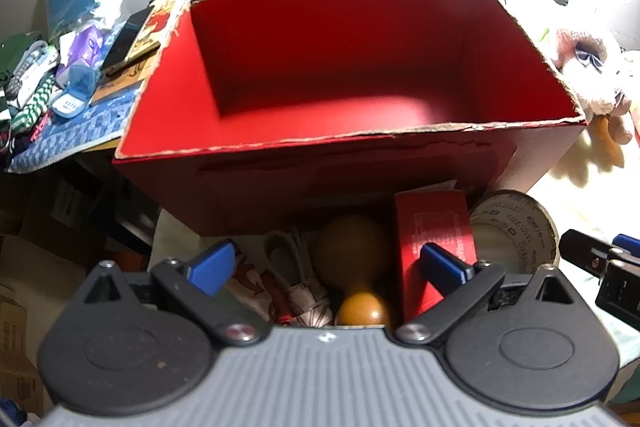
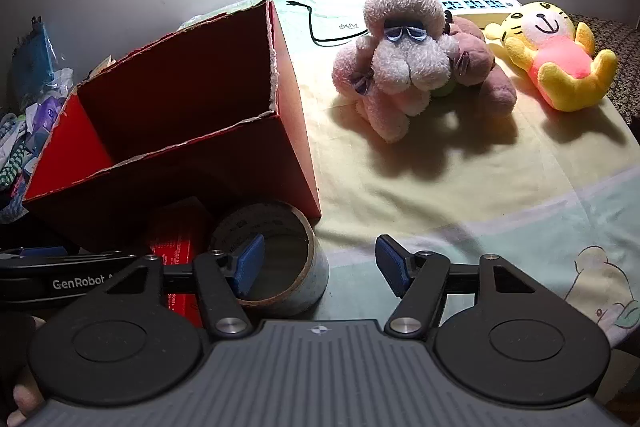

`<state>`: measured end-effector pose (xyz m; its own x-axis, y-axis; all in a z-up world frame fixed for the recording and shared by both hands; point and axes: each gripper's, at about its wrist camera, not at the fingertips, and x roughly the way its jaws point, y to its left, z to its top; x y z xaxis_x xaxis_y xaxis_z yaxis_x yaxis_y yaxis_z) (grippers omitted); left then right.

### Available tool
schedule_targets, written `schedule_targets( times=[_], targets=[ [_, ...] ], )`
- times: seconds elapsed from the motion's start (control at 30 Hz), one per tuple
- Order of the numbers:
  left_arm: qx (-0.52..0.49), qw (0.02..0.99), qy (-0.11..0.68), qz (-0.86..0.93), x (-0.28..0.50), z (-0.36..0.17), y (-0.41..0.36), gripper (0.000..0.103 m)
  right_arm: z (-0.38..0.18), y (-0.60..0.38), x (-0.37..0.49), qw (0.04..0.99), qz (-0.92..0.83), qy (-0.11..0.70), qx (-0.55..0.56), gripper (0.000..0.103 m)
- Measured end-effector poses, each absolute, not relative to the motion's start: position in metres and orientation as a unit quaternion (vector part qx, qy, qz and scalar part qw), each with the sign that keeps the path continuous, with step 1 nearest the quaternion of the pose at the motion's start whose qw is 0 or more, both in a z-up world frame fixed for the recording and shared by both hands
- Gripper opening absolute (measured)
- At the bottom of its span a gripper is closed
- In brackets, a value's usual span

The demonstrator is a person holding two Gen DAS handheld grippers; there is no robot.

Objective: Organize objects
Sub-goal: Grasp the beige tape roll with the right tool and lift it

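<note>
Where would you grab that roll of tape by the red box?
Probably by its wall: the tape roll lies flat, hole up, beside the red box. Come from above with the right gripper, one finger inside the hole, one outside.

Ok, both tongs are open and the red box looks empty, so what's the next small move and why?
Probably ease the right tongs left to straddle the tape roll's near wall, then close. The roll stands right at the left pad, beside the empty red box. The left tongs hover over a brown maraca, also ungripped.
</note>
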<state>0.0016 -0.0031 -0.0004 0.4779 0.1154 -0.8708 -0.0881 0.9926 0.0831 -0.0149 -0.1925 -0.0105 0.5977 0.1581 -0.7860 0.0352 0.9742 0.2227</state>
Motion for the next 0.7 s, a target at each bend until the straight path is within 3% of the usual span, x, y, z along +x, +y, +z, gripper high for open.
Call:
schedule_targets(
  times=[0.4, 0.7],
  targets=[
    [0.021, 0.859, 0.508, 0.059, 0.012, -0.001, -0.016, 0.098, -0.018, -0.193, -0.002, 0.877, 0.056, 0.465, 0.109, 0.052],
    [0.039, 0.874, 0.483, 0.051, 0.003, 0.011, -0.020, 0.090, -0.030, -0.194, 0.010, 0.864, 0.072, 0.490, 0.097, 0.045]
  ],
)
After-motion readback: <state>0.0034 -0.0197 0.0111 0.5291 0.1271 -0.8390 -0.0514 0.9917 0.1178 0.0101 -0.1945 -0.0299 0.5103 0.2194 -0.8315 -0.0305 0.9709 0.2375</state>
